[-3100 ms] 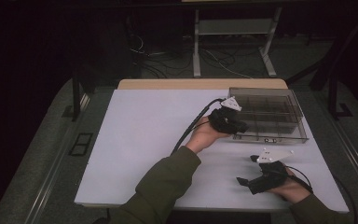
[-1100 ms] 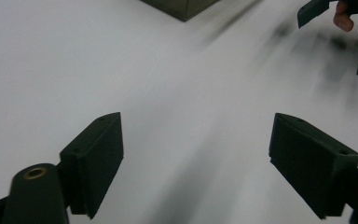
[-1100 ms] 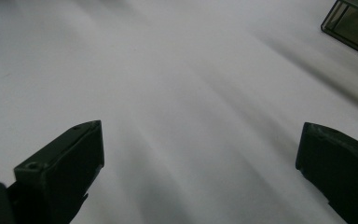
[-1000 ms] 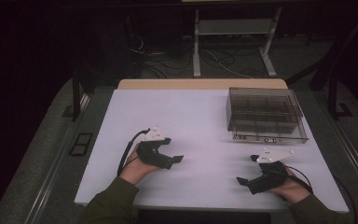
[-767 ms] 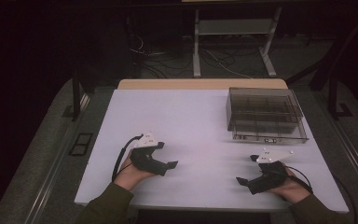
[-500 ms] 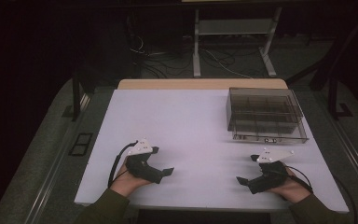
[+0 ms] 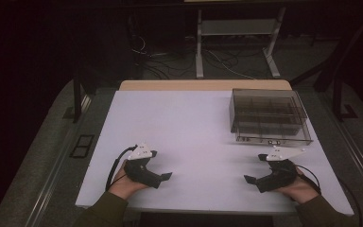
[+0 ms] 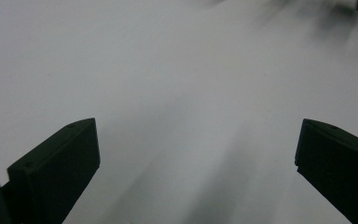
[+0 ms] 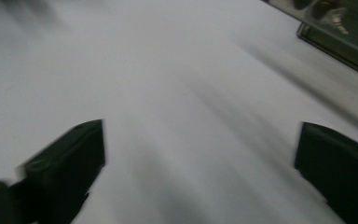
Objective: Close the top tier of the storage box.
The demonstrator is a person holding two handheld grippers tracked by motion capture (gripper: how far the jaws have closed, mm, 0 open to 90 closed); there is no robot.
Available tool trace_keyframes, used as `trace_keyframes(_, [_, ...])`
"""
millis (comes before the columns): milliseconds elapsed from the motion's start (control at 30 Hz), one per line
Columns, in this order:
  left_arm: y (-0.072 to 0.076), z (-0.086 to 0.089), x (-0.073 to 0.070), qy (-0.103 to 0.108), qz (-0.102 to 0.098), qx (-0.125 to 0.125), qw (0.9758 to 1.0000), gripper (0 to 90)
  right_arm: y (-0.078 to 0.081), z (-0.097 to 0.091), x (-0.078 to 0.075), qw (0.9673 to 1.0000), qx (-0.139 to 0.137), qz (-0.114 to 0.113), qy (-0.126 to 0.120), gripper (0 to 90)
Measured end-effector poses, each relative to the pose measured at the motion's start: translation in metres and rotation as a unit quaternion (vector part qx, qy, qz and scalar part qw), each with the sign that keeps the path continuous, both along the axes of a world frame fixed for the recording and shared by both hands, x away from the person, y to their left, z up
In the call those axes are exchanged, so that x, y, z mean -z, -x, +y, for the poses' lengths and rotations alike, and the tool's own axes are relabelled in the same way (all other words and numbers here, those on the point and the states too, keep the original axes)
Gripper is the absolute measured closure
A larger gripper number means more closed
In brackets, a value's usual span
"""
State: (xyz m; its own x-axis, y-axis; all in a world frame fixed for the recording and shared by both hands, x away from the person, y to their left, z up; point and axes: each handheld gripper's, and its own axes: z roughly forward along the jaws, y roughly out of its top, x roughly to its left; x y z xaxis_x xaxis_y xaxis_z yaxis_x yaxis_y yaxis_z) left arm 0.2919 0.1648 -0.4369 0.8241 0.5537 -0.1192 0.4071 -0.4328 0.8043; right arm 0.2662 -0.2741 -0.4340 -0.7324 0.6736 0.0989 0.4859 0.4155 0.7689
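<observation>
Left gripper (image 7: pixel 165 176) rests low on the white table (image 7: pixel 189 123) near its front left, jaws spread wide with only bare tabletop between them. Right gripper (image 7: pixel 249 179) sits near the front right, the two pointing towards each other and well apart; its jaws have just been closing slightly but stand wide, nothing between them. The clear compartment box (image 7: pixel 269 116) stands closed just behind the right gripper, untouched.

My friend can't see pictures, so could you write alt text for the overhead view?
A person's hands rest two black grippers, the left gripper and right gripper, open and holding nothing, on a white table. A clear plastic compartment box sits at the far right.
</observation>
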Motion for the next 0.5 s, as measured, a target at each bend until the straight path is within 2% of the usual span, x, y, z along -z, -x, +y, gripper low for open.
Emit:
trace_keyframes(33, [0.0,0.0,0.0,-0.001,0.001,0.001,1.0,0.0,-0.001,-0.002,-0.001,1.0,0.006,-0.001,-0.004,6.9])
trace_keyframes(100, [0.0,-0.001,0.001,-0.002,0.002,0.005,1.0,0.0,-0.002,-0.006,-0.003,0.9999,0.013,0.001,-0.009,16.3])
trace_keyframes(133, [0.0,-0.001,0.001,-0.003,0.001,0.006,1.0,0.0,-0.003,-0.008,-0.003,0.9998,0.017,0.0,-0.011,16.8])
trace_keyframes(333, [-0.001,0.0,0.002,-0.002,0.004,0.007,1.0,0.0,-0.007,-0.021,-0.008,0.9996,0.017,0.009,-0.021,45.8])
trace_keyframes(500, [-0.001,0.0,0.002,-0.002,0.006,0.007,1.0,0.0,-0.01,-0.031,-0.011,0.9996,0.025,0.008,-0.011,66.8])
